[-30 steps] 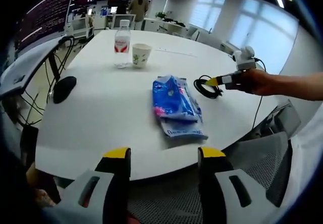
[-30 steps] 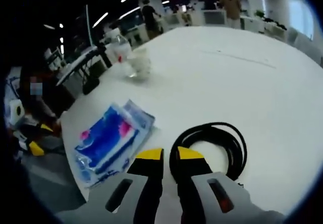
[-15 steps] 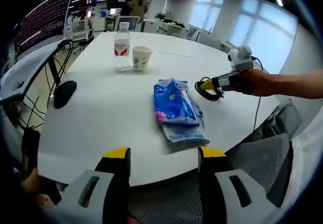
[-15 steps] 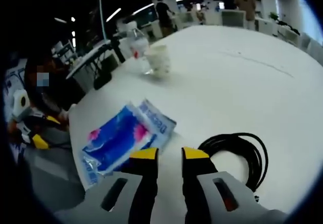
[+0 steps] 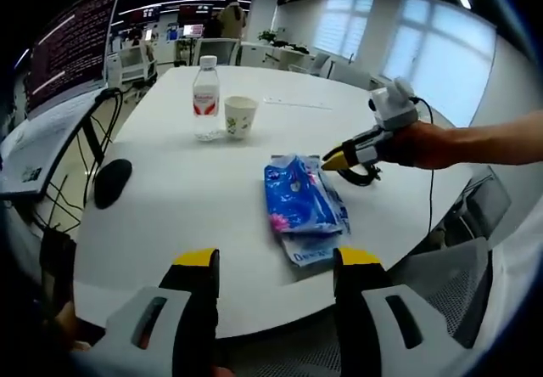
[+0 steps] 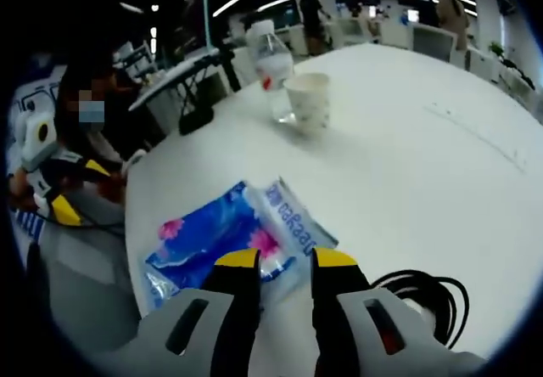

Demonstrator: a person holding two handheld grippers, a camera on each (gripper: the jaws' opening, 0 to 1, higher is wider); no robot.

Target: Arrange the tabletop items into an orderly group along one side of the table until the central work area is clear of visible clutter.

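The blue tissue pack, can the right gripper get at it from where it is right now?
Probably yes. The right gripper hangs just over the near edge of the blue tissue pack, jaws slightly apart and empty. Nothing lies between them; the black cable coil sits off to one side.

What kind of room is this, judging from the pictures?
Probably an open-plan office or meeting area: a large white table with mesh chairs around it, more desks and monitors behind, ceiling strip lights, and big windows.
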